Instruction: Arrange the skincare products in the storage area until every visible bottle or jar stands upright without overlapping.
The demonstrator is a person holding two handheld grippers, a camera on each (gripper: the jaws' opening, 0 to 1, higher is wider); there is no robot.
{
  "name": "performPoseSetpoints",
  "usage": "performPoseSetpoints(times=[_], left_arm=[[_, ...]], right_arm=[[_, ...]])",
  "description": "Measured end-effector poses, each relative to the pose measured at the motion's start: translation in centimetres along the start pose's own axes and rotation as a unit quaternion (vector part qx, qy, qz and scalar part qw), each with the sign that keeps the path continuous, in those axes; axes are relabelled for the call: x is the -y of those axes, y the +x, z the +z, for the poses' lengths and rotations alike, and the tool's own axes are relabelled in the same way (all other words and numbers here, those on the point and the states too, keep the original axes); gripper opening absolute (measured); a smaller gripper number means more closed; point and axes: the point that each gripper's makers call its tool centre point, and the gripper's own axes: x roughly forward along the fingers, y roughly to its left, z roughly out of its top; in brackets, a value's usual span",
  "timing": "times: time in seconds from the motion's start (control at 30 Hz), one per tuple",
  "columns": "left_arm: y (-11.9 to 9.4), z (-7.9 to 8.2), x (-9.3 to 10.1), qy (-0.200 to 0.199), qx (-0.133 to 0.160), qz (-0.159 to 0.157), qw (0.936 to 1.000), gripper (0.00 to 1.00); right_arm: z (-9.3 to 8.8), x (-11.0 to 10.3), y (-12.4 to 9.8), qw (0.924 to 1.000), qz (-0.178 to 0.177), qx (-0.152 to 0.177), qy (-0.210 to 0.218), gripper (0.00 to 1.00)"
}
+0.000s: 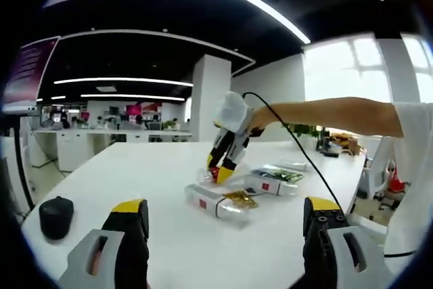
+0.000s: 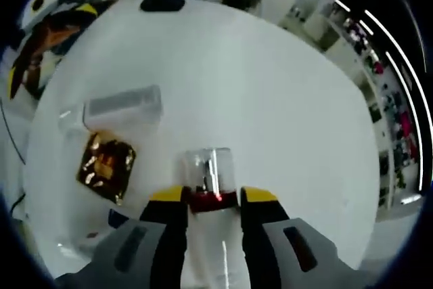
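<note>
White table (image 1: 169, 235) in an open-plan office. Right gripper (image 2: 211, 202) clamped on a lying clear bottle (image 2: 208, 170), long axis toward 12 o'clock. Left gripper (image 1: 226, 218) wide open, empty.

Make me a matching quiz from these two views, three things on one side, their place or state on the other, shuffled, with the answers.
Things:
1. right gripper
2. left gripper
3. black puck

States:
A. sits alone near the table's edge
B. open, holding nothing
C. shut on the clear bottle with a red band

Pairs: 1-C, 2-B, 3-A
</note>
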Motion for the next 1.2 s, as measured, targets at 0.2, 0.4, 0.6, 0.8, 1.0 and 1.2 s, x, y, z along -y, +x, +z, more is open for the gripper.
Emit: performPoseSetpoints(times=[0.2, 0.4, 0.6, 0.8, 1.0, 1.2], left_arm=[[0.1, 0.0, 0.3, 0.000, 0.000, -0.004, 1.0000, 0.98], [0.1, 0.0, 0.5, -0.001, 0.002, -0.008, 1.0000, 0.98], [-0.2, 0.1, 0.1, -0.003, 0.004, -0.004, 1.0000, 0.98], [-0.4, 0.3, -0.1, -0.002, 0.006, 0.000, 1.0000, 0.98], [-0.4, 0.1, -0.1, -0.001, 0.002, 0.001, 1.0000, 0.97], [-0.4, 0.3, 0.2, 0.002, 0.004, 0.000, 1.0000, 0.97]], right_arm=[[-0.5, -0.1, 0.0, 0.9997, 0.011, -0.020, 0.009, 0.30], [-0.3, 0.9, 0.2, 0.9991, 0.021, -0.030, 0.019, 0.29], [-0.5, 0.4, 0.0, 0.9980, 0.023, -0.055, 0.022, 0.26], [-0.4, 0.2, 0.1, 0.9984, 0.021, -0.049, 0.020, 0.25], [0.4, -0.1, -1.1, 0.9992, 0.002, -0.022, 0.033, 0.25], [0.7, -0.2, -2.8, 0.9987, -0.024, 0.017, 0.042, 0.25]])
